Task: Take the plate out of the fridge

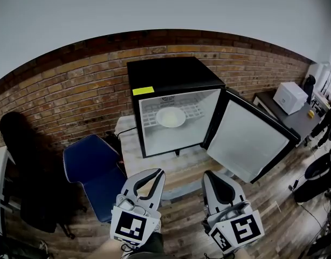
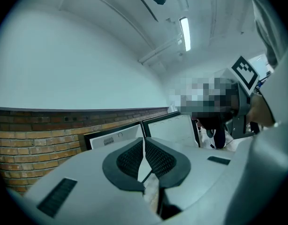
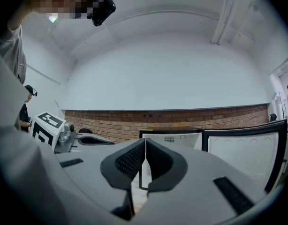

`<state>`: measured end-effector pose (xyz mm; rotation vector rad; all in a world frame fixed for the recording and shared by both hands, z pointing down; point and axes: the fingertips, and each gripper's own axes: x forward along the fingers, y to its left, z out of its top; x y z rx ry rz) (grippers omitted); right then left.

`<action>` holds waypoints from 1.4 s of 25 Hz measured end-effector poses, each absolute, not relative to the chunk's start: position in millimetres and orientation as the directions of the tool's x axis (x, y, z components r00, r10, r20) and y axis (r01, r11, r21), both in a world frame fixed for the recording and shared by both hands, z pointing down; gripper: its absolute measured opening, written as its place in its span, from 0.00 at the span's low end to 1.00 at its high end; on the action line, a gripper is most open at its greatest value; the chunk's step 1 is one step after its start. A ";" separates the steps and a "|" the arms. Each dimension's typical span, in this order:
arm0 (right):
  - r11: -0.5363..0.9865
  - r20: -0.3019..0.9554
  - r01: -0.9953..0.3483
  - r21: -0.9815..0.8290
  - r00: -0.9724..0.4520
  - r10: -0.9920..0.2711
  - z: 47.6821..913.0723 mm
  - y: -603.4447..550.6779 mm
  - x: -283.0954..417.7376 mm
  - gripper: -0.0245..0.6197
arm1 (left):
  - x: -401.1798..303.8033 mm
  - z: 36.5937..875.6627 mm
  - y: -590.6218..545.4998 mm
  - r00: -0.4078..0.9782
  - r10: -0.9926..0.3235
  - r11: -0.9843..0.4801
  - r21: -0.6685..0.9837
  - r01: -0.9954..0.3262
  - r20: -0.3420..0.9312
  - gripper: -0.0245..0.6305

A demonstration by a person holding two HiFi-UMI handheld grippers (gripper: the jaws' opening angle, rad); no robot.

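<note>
Ahead of both grippers stands the black fridge (image 1: 173, 72), its door (image 1: 246, 142) swung wide on the right gripper's side. The left gripper (image 1: 156, 172) and right gripper (image 1: 210, 176) point level, side by side, each with jaws pressed together on nothing. Well beyond their tips, the white plate (image 1: 170, 117) rests on the fridge's wire shelf (image 1: 195, 111); it looks empty, though it shows small.
</note>
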<state>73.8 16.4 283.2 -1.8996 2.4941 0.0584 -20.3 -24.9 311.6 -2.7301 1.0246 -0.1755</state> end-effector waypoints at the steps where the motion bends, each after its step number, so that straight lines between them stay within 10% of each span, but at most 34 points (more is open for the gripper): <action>1: 0.262 -0.023 -0.965 0.028 -0.262 -0.965 283.9 7.6 76.2 0.08 | -17.9 312.3 -33.9 0.752 -0.658 -0.736 -0.244 -0.632 0.037 0.08; 35: 0.182 0.026 -0.983 0.028 -0.181 -0.983 284.5 -208.9 105.6 0.08 | 17.3 315.5 -244.2 0.804 -0.589 -0.797 -0.216 -0.563 0.078 0.08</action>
